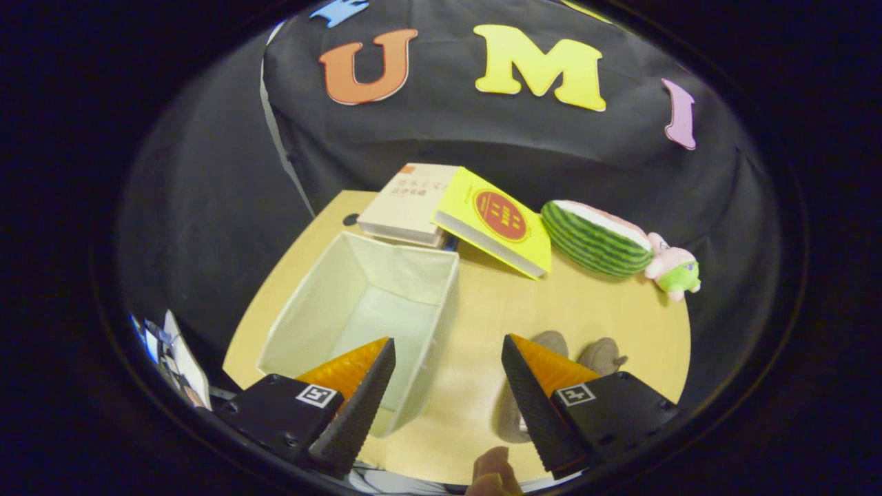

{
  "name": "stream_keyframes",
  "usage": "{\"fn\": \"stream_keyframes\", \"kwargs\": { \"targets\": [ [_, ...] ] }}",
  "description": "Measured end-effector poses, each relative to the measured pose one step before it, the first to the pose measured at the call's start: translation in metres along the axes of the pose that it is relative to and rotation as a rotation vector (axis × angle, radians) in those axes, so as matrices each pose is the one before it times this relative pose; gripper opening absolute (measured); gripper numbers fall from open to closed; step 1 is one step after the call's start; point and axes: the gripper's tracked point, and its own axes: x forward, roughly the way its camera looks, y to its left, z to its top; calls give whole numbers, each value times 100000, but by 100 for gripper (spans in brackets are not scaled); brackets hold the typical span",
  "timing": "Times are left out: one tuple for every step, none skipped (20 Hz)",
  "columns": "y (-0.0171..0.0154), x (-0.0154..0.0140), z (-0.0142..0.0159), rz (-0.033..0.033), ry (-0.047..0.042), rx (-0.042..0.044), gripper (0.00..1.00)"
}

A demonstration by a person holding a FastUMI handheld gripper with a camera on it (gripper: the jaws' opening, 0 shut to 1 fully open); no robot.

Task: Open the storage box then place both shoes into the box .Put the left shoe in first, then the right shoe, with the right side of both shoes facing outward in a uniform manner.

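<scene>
Fingers of the gripper [448, 386] hang spread and empty above the table [496, 303]; storage box [358, 303] stands open at left, shoes [551, 365] near right; judging by this, left shoe's pickup comes next.

— What does the gripper [448, 386] look like?
— Two wedge-shaped fingers [358, 406] tapering to points, spread wide apart, their inner faces finely ribbed. Each is mounted on a black angular block carrying a small square black-and-white marker; little screws show on the left block.
— Anything of the person?
— Just a fingertip [490, 468] below, between the blocks.
</scene>
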Motion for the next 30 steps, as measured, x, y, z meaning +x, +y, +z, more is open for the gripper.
{"fn": "stream_keyframes", "kwargs": {
  "targets": [
    [-1011, 291, -794, -1360, 1389, -1792, 100],
    [-1161, 385, -712, -1638, 702, -555, 100],
    [-928, 446, -883, -789, 1222, -80, 100],
    [-830, 557, -1159, 27, 2121, -226, 99],
    [-962, 562, -1098, -659, 2085, 75, 100],
    [-1311, 757, -1134, -1369, 2219, -1140, 100],
    [-1265, 661, -937, -1928, 1538, -1060, 100],
    [-1297, 722, -1244, -1891, 2624, -1203, 100],
    [-1045, 817, -954, -1539, 2052, -222, 100],
    [-1126, 960, -910, -2076, 2335, 276, 100],
    [-873, 891, -743, -2119, 2281, 549, 100],
    [-500, 833, -819, -715, 2338, 401, 100],
    [-111, 686, -753, 940, 2454, 297, 100],
    [15, 798, -613, 1006, 2538, 482, 100],
    [61, 598, -331, 1913, 1609, 855, 100],
    [30, 616, -395, 1779, 2143, 1472, 99],
    [-30, 734, -9, 878, 459, 1547, 96],
    [-400, 803, 225, -583, -626, 981, 89],
    [-397, 685, -138, -925, 2405, 2285, 76],
    [-115, 1032, -880, -259, 4585, 3593, 63],
    [354, 396, -845, 2540, 5778, 4972, 50],
    [244, 330, 684, 2329, -1791, 5197, 36],
    [56, -73, 289, 1426, 1557, 5235, 23],
    [-32, 93, -138, 486, 65, 4540, 10],
    [97, -198, -2, 699, 90, 1287, 7],
    [-9, -102, 54, 674, 137, -419, 6],
    [196, -477, -145, 1159, 217, -147, 6],
    [306, -612, -67, 1415, -826, 674, 6],
    [186, -945, -32, -39, -331, 373, 6],
    [104, -1098, -72, -1364, -225, -248, 6]
  ]
}}
